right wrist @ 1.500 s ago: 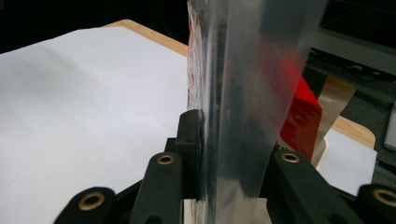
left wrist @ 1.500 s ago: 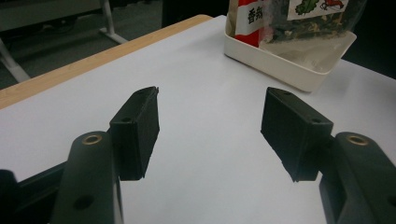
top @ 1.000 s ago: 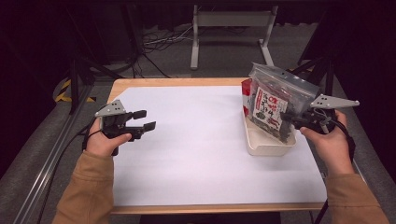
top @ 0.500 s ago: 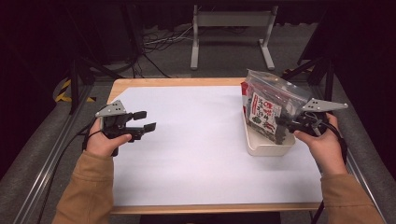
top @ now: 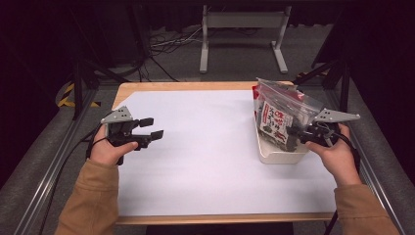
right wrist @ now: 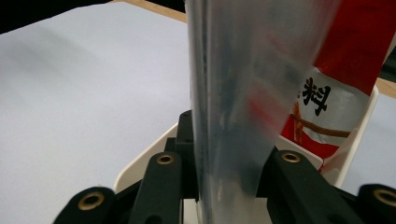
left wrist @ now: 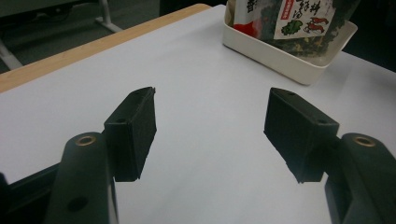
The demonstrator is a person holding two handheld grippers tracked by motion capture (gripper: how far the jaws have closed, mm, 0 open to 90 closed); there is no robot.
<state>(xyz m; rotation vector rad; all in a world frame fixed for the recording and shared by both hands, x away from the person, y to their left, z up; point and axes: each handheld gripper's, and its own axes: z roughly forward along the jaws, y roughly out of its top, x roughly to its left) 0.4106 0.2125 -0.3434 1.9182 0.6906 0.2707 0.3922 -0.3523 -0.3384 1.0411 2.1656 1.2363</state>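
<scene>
A clear plastic bag of dried seaweed snack (top: 281, 115) with a red and white label stands in a white tray (top: 281, 157) at the table's right side. My right gripper (top: 293, 133) is shut on the bag's near edge; in the right gripper view the bag's clear film (right wrist: 229, 116) is pinched between the jaws, with a red packet (right wrist: 345, 70) behind it. My left gripper (top: 151, 128) hovers open over the white sheet at the left, holding nothing. In the left gripper view the fingers (left wrist: 133, 130) stand wide apart, with the tray (left wrist: 285, 58) and bag (left wrist: 299, 21) far ahead.
A white sheet (top: 205, 152) covers most of the wooden table (top: 171, 87). Metal rails run along both table sides. A grey stand (top: 242, 24) and cables lie on the floor beyond the far edge.
My right gripper has shifted slightly left and toward the person with the bag, tilting the bag in the tray. The left gripper has stayed put.
</scene>
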